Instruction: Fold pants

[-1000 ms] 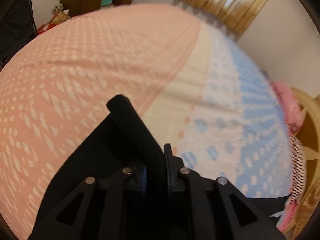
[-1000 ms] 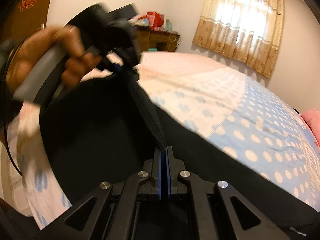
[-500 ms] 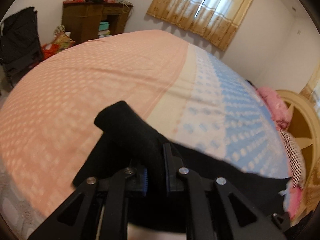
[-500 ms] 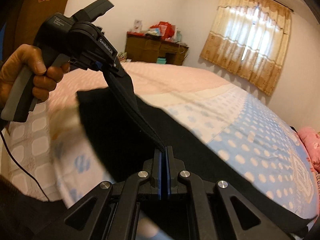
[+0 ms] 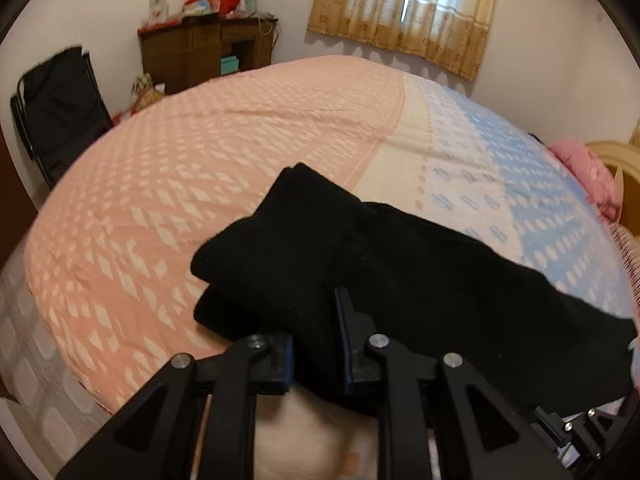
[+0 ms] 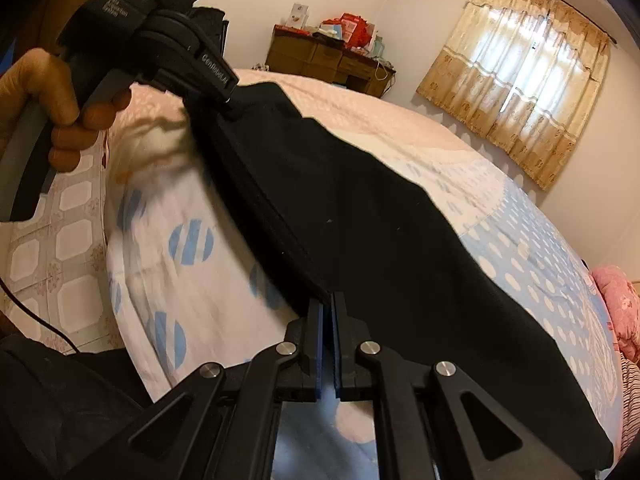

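Observation:
The black pants [image 5: 420,272] lie stretched along the near edge of the bed [image 5: 240,152]. My left gripper [image 5: 314,344] is shut on a bunched corner of the pants, which sticks out past the fingers. My right gripper [image 6: 328,320] is shut on the pants' edge [image 6: 360,216] at the other end. The cloth runs taut between the two. In the right wrist view the left gripper [image 6: 230,100] is at the upper left, held by a hand [image 6: 56,96]. The right gripper's body shows at the lower right of the left wrist view [image 5: 580,432].
The bed sheet is pink on the left and white and blue dotted on the right. A pink pillow [image 5: 584,176] lies at the headboard. A wooden cabinet [image 5: 208,56] and a black folding chair [image 5: 60,100] stand beyond the bed. Tiled floor [image 6: 52,248] lies beside it.
Both grippers have come down and back toward the near edge of the bed with the pants. The cloth has settled onto the sheet. Both stay shut.

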The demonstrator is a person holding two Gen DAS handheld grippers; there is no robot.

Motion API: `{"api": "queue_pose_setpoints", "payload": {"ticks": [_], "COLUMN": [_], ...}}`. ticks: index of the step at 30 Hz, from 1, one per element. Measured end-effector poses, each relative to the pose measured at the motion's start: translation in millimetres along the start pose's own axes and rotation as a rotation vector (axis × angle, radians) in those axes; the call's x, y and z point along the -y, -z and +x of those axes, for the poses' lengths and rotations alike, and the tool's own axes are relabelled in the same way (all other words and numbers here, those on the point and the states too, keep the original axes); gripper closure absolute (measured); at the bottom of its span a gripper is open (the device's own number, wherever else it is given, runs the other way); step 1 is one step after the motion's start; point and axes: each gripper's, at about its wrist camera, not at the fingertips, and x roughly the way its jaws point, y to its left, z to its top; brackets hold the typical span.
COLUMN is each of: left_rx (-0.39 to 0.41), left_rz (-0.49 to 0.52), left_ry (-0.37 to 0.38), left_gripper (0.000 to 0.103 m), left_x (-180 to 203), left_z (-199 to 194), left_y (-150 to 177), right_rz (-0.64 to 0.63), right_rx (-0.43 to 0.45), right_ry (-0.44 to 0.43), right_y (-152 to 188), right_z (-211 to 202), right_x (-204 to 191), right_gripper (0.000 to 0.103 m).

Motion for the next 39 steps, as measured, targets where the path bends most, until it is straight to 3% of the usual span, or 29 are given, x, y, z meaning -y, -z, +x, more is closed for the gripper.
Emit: {"api": "queue_pose_setpoints", "payload": {"ticks": [3, 5, 7, 8, 11, 14, 15, 17, 19, 23, 28, 31, 39], "left_rx": [0.002, 0.029, 0.108, 0.128, 0.201, 0.235, 0.228, 0.193, 0.155, 0.071, 0.076, 0.073, 0.048], "left_rz": [0.015, 0.007, -0.015, -0.017, -0.006, 0.041, 0.052, 0.062, 0.059, 0.095, 0.165, 0.171, 0.164], "left_ry": [-0.052, -0.165, -0.272, -0.285, -0.251, -0.190, -0.179, -0.161, -0.142, -0.165, -0.215, -0.225, -0.248], "left_gripper": [0.060, 0.027, 0.027, 0.027, 0.027, 0.027, 0.027, 0.027, 0.027, 0.027, 0.024, 0.022, 0.019], "left_x": [-6, -15, -24, -26, -18, 6, 13, 25, 32, 39, 46, 46, 53], "left_z": [-3, -13, -30, -36, -54, -53, -48, -33, -17, 3, 4, 4, 13], "left_y": [-2, -7, -13, -15, -22, -26, -27, -27, -24, -3, 4, 5, 3], "right_rz": [0.001, 0.009, 0.016, 0.024, 0.082, 0.211, 0.266, 0.413, 0.546, 0.832, 1.181, 1.415, 1.605], "right_rx": [0.001, 0.009, 0.017, 0.019, 0.018, 0.043, 0.056, 0.088, 0.115, 0.156, 0.112, 0.121, 0.033], "right_ry": [0.008, 0.008, 0.003, -0.003, -0.069, -0.153, -0.174, -0.205, -0.202, -0.035, 0.253, 0.343, 0.424], "right_y": [4, 5, 5, 6, 3, 1, 1, 4, 12, 60, 159, 223, 301], "right_z": [4, 4, 5, 4, 0, -10, -14, -24, -35, -77, -129, -153, -145], "right_x": [-1, -1, 1, 2, 15, 39, 48, 75, 104, 184, 292, 343, 431], "right_gripper": [0.099, 0.099, 0.098, 0.097, 0.091, 0.073, 0.060, 0.046, 0.046, 0.046, 0.046, 0.046, 0.046]}}
